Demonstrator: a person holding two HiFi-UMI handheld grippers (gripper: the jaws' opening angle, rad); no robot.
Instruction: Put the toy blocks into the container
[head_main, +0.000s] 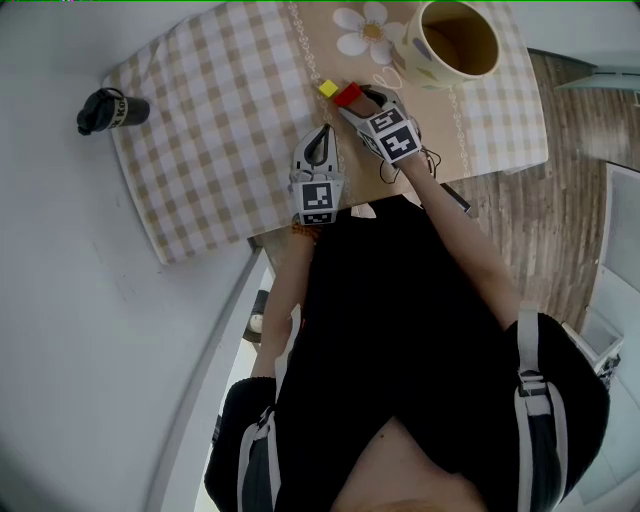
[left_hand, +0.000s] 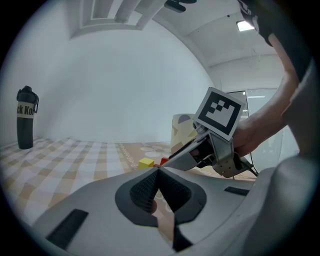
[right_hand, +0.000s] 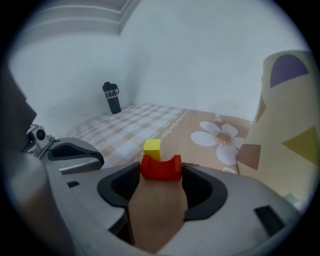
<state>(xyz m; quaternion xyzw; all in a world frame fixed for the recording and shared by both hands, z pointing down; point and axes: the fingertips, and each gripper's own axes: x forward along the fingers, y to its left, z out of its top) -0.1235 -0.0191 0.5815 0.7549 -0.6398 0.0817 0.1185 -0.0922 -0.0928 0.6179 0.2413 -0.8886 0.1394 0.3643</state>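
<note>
**A:** From the head view, where are the blocks?

**B:** A red arch block (head_main: 348, 96) and a yellow cube (head_main: 327, 88) lie just beside each other on the checked tablecloth (head_main: 220, 120). They are near the cream container (head_main: 412, 60), not in it. The right gripper (head_main: 360, 96) has its tips at the red one. The left gripper (head_main: 322, 133) rests nearer the person, apart from both blocks. A black bottle (head_main: 110, 111) sits well away at the cloth's far left corner.

**A:** And the left gripper view?

**B:** Its jaws are pressed together with nothing between them. Beyond them the yellow cube (left_hand: 146, 162) sits on the cloth, and a sliver of the red arch block (left_hand: 164, 161) shows at the right gripper's tips. The container (left_hand: 181, 130) rises behind, and the bottle (left_hand: 26, 117) stands upright at the left.

**A:** The right gripper view?

**B:** The jaws stand wide apart. The red arch block (right_hand: 161, 169) sits on the cloth between their tips, its notch facing up. I cannot tell whether the pads touch its sides. The yellow cube (right_hand: 152, 148) is right behind it. The container (right_hand: 287, 130) fills the right edge beside a flower print (right_hand: 220, 135), and the left gripper (right_hand: 75, 152) shows at the left.
</note>
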